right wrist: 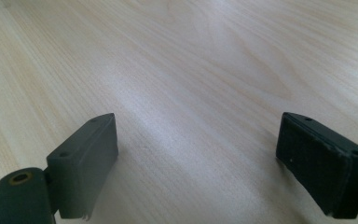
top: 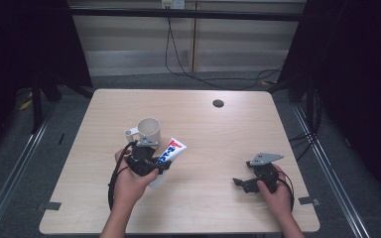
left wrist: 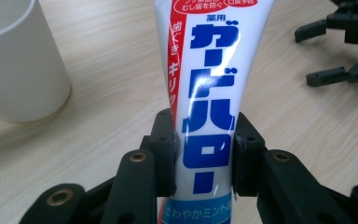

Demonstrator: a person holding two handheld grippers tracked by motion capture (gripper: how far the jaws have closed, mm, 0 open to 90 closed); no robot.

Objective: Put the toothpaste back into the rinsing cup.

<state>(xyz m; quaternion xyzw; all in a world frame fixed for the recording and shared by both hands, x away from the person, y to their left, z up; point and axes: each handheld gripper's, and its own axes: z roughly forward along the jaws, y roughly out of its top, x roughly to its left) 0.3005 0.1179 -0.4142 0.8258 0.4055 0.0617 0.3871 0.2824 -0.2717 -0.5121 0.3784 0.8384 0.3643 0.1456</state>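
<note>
White toothpaste tube (left wrist: 209, 102) is pinched by the left claw (left wrist: 204, 156), just right of the white mug (top: 148, 130) on the tabletop (top: 218, 144). Carrying looks under way; next it needs tipping upright over the mug's mouth. Right claw (right wrist: 198, 168) rests spread, empty.

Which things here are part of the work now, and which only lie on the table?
In use:
- toothpaste tube, clamped in the left gripper
- white mug, close beside the tube

Not in use:
- right gripper, jaws open over bare table
- round hole at the far side of the table
</note>
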